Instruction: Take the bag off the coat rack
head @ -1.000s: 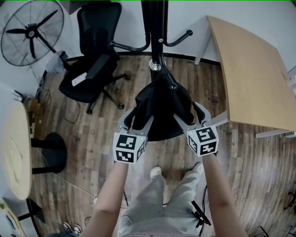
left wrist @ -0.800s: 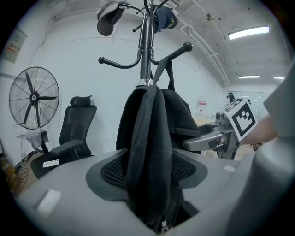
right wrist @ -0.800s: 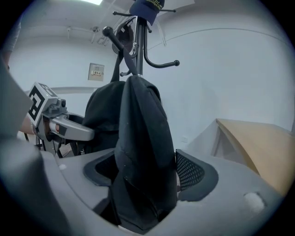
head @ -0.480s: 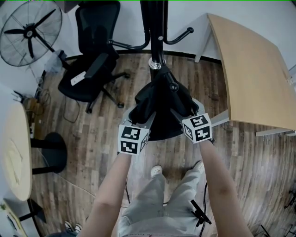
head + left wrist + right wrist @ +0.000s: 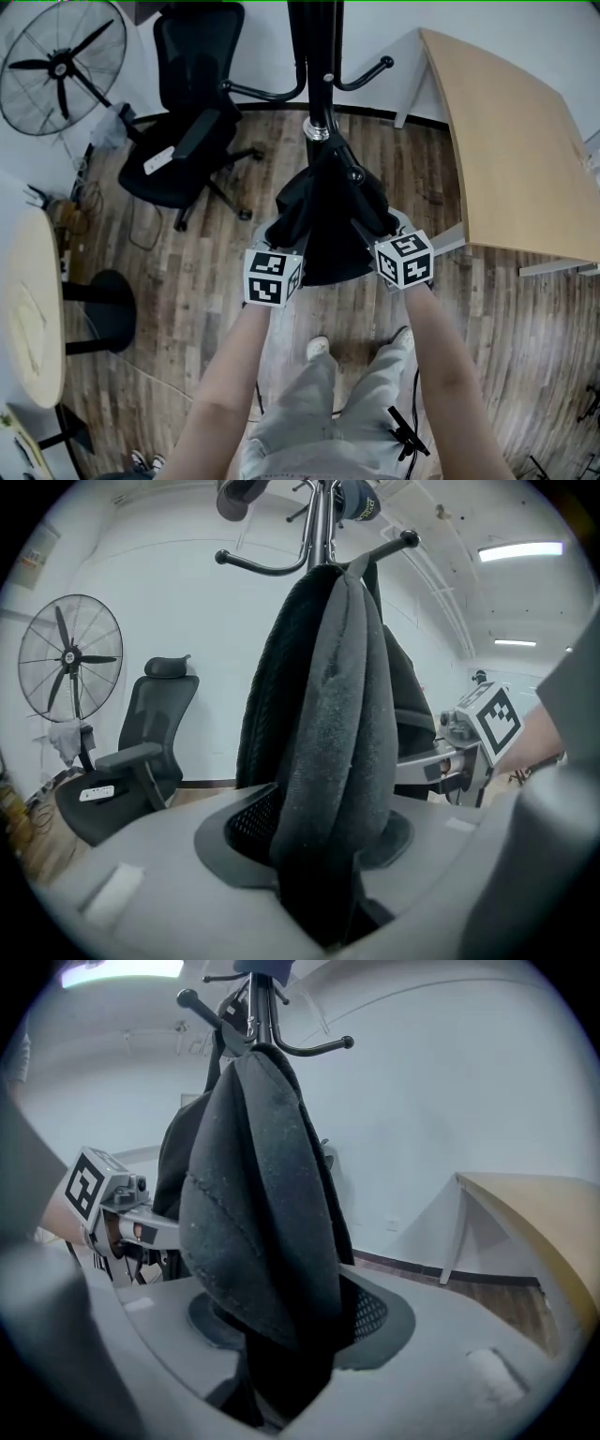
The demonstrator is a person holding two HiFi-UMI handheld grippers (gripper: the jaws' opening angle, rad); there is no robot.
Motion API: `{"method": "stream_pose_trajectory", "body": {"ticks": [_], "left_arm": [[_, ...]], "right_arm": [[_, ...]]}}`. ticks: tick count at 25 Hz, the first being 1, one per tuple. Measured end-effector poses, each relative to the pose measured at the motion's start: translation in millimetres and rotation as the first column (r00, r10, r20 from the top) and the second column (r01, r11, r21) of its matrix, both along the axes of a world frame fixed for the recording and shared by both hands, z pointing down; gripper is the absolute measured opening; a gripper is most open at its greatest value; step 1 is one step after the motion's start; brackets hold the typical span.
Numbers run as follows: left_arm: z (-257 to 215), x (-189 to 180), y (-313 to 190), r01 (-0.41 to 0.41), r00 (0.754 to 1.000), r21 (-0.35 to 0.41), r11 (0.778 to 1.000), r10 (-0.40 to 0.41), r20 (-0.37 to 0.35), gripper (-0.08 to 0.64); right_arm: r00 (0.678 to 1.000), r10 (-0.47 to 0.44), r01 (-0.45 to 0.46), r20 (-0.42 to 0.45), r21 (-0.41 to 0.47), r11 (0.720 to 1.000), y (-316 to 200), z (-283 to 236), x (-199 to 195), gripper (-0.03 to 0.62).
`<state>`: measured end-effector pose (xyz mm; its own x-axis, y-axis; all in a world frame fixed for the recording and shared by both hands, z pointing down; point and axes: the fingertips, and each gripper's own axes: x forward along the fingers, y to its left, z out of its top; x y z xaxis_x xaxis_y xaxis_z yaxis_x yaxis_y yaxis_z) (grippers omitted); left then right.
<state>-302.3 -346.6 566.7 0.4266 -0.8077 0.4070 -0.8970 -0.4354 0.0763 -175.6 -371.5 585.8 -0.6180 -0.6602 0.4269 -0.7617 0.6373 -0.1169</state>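
Note:
A black bag (image 5: 328, 220) hangs from a hook of the black coat rack (image 5: 317, 56), and I hold it from both sides. My left gripper (image 5: 284, 234) is at its left flank and my right gripper (image 5: 378, 225) at its right flank. In the left gripper view a thick fold of the bag (image 5: 328, 742) fills the gap of the left gripper (image 5: 323, 855), whose jaws are closing and pinch the fabric. The right gripper (image 5: 281, 1335) is likewise closing, with a fold of the bag (image 5: 258, 1213) pressed between its jaws. The rack's hooks (image 5: 319, 536) show above.
A black office chair (image 5: 187, 103) and a standing fan (image 5: 61, 66) are at the back left. A wooden table (image 5: 511, 141) fills the right side and a round pale table (image 5: 28, 309) the left edge. The person's shoes (image 5: 319, 349) stand on the wooden floor below the rack's base.
Both grippers moved forward onto the bag's sides, and their jaws narrowed from wide open until the fabric sits pinched between them.

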Motion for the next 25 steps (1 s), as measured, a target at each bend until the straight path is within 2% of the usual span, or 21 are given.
{"method": "stream_pose_trajectory", "body": {"ticks": [4,10,18,25], "left_arm": [[-3.2,0.9,3.3,-0.010,1.000,-0.026,1.000,0.010,0.006,0.150],[-17.1,2.6,16.1,-0.018,1.000,-0.020,1.000,0.019,0.018,0.093],[-34.7,5.9,39.6,-0.019,1.000,-0.007,1.000,0.019,-0.001,0.075],[-54.7,8.1,57.9,-0.021,0.999,-0.002,1.000,0.021,-0.030,0.074]], "right_arm": [[0.999,0.037,-0.035,0.035,-0.059,0.998,8.8,-0.5,-1.6,0.141],[0.999,0.050,-0.050,-0.004,-0.071,0.996,29.5,-8.2,-4.2,0.057],[0.998,0.065,-0.064,0.007,-0.093,0.994,57.8,-20.6,-1.6,0.044],[0.999,0.049,-0.050,-0.014,-0.072,0.996,75.6,-40.6,1.4,0.043]]}}
